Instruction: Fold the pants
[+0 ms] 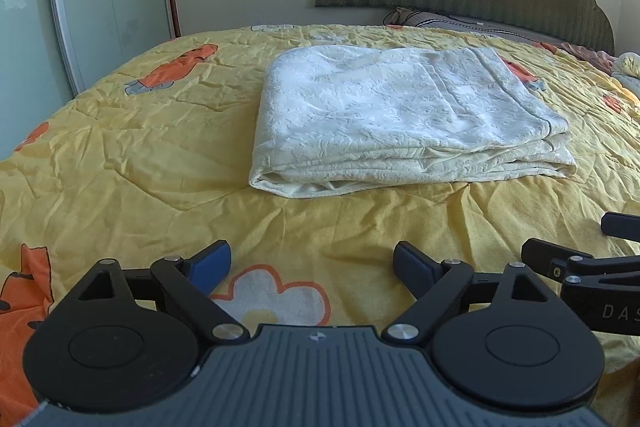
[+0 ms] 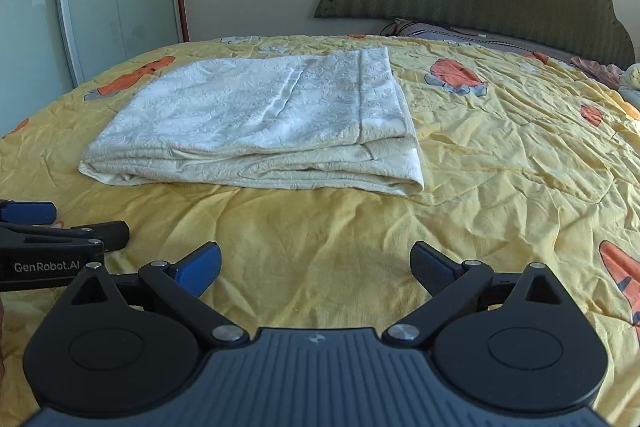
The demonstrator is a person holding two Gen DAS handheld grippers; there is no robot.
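Open grippers (image 1: 312, 263) (image 2: 316, 265), folded pants (image 1: 400, 115) ahead.

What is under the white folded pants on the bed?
The folded white pants lie flat on a yellow bedspread printed with orange shapes and flowers. One orange shape peeks out behind them. Any pattern directly beneath is covered, so it cannot be seen.

Left gripper (image 1: 312, 265) fingers spread wide, nothing between pads. Right gripper (image 2: 316, 267) likewise spread, empty. Both level, side by side, fingertips pointing forward.
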